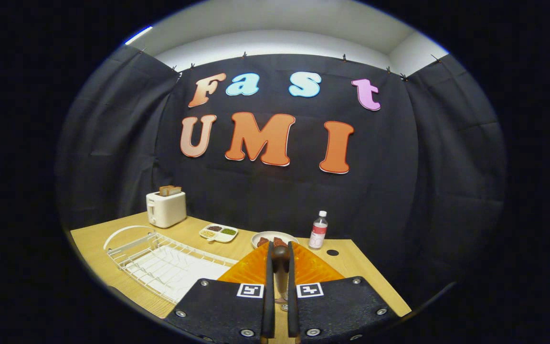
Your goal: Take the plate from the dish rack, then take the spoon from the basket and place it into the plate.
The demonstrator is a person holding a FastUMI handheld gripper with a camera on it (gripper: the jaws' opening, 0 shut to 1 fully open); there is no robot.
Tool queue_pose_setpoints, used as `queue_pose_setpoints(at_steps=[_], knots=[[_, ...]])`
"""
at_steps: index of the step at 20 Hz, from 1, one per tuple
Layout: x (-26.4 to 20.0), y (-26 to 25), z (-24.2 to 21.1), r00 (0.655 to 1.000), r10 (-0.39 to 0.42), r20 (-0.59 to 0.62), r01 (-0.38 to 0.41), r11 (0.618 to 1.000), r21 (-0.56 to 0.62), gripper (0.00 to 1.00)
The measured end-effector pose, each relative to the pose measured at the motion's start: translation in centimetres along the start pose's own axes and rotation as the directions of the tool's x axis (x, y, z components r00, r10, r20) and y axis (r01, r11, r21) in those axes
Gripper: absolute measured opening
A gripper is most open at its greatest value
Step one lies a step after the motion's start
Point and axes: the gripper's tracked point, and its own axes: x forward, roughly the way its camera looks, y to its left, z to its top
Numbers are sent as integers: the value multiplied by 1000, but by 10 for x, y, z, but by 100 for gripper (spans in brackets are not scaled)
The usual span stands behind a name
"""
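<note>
Between tongs [280, 286]: brown wooden-handled spoon [280, 267], both fingers clamped on handle, nearly closed. Orange ribbed plastic plate [311, 268] on wooden counter [365, 277] directly below, right of white wire dish rack [160, 260]. Lower spoon over plate centre, keep level, release only near surface; avoid far white dish [260, 236].

The light comes from above: the pale ceiling [275, 33] over the dark cloth wall [447, 167] is the brightest part, and the cloth soaks up most of the light and stays dim, with soft folds showing. The wooden table [112, 239] is evenly and warmly lit, with only faint shadows under the toaster [165, 209] and the bottle [318, 231]. The orange plate [251, 270] glows and shows a little sheen. Straight lines bend strongly toward the rim, where the table edge curves. The middle is sharp; the closed fingers [229, 310] of the gripper [280, 329] on the spoon [280, 267] are slightly soft
</note>
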Motion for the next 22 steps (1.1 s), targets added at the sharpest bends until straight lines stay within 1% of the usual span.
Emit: queue_pose_setpoints(at_steps=[6,9,13,18,22], knots=[[-37,35,2,993,121,-5,-121,993,11,11],[-51,49,-4,986,163,-12,-163,987,2,11],[-60,69,-24,975,218,-45,-218,976,10,11],[-69,97,-48,952,298,-71,-297,955,18,11],[-76,113,-75,934,340,-108,-341,940,11,11]])
